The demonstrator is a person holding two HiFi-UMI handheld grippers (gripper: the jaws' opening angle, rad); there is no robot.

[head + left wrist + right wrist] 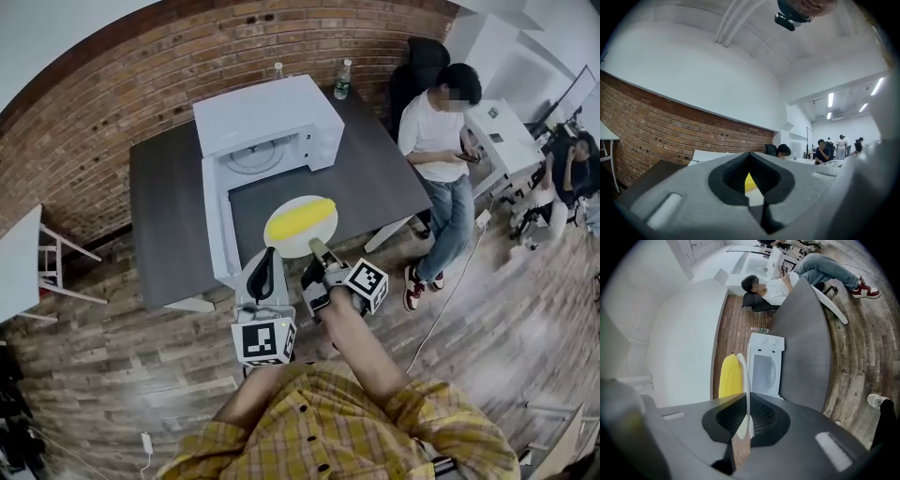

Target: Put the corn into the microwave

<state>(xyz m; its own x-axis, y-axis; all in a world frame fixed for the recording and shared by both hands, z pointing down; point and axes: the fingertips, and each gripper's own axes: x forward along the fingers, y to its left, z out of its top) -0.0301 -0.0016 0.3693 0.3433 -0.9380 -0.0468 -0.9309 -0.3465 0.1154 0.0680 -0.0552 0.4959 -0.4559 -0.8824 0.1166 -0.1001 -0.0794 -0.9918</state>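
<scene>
Both forearms reach forward from yellow plaid sleeves, side by side and pointing about level toward the microwave (pixel 267 117). It stands on the dark table (pixel 169 206) with its door (pixel 217 225) swung out to the left.

The right gripper (pixel 319 248) is rolled onto its side, so the table runs upright in the right gripper view. Its jaws are clamped on the near rim of the plate (pixel 281 239). The corn (pixel 302 217) lies on that plate, which is held over the near part of the table, in front of the open cavity.

The left gripper (pixel 265 258) hangs just left of the plate, jaws together and nothing between them.

Each gripper's cube bears black-and-white square markers. A bottle (pixel 343 80) behind the microwave has a green label, too small to read.
</scene>
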